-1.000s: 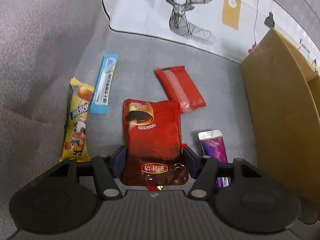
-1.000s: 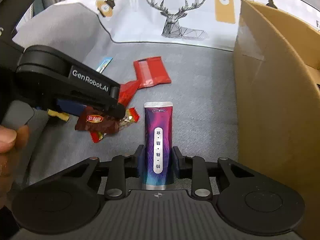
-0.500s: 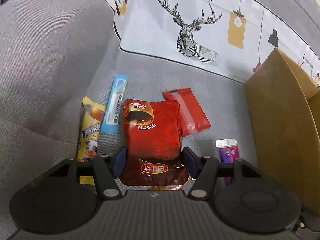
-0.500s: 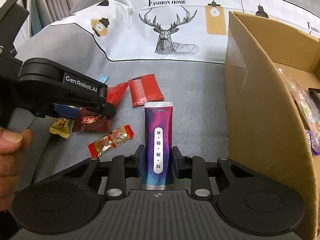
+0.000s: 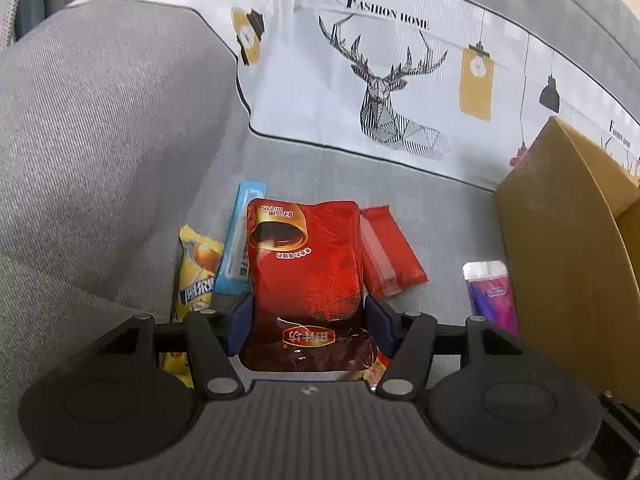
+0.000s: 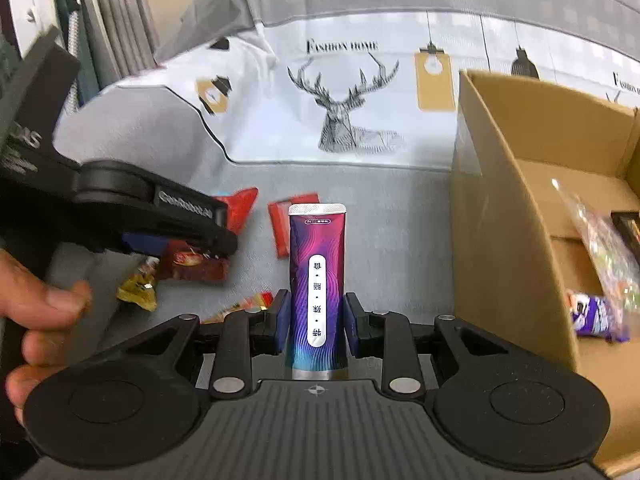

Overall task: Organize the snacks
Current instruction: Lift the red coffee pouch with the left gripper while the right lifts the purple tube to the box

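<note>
The left gripper [image 5: 306, 320] is squeezing a red bag, pointing down. The right gripper [image 6: 316, 316] is pinching a purple pack.

The yellow packet [image 5: 196, 276] is partly hidden behind the left gripper [image 5: 306, 320]. The cardboard box [image 6: 520, 216] is cut off by the right edge, and the snacks inside it [image 6: 600, 280] are blurred.

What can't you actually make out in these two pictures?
- Cardboard box contents: right view, the near wall hides most; the frame edge cuts the rest.
- Yellow packet: left view, its lower end sits behind the left gripper.
- Blue stick: left view, the held red pouch hides one edge; print too small.
</note>
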### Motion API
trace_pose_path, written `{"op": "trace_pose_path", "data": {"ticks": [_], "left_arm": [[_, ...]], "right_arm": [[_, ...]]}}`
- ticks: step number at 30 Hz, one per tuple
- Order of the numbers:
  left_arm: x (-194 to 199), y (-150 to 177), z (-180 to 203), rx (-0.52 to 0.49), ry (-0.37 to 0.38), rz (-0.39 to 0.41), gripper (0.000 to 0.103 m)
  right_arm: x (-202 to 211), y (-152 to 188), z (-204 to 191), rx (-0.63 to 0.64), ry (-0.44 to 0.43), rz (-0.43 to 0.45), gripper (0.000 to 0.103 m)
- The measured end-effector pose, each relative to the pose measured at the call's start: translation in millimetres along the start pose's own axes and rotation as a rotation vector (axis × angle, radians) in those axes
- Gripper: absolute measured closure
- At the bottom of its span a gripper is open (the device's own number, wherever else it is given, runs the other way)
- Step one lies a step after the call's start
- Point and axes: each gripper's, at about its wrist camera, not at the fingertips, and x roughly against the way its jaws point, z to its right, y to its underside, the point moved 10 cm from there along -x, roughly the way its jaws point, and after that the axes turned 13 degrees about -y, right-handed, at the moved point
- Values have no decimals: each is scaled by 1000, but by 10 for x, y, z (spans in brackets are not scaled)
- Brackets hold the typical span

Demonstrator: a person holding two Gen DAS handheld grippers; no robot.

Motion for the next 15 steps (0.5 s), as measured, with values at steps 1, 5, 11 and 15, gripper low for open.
{"op": "trace_pose_path", "data": {"ticks": [1, 5, 11, 15], "left_arm": [[13, -16, -2, 0, -3, 9, 37], [65, -87, -22, 6, -12, 49, 37], [167, -193, 12, 15, -7, 114, 37], [211, -243, 53, 9, -7, 148, 37]], "right_arm": [[21, -23, -14, 5, -5, 9, 73], [91, -110, -29, 17, -15, 43, 73], [202, -244, 3, 16, -25, 86, 73], [258, -310, 36, 25, -22, 108, 73]]}}
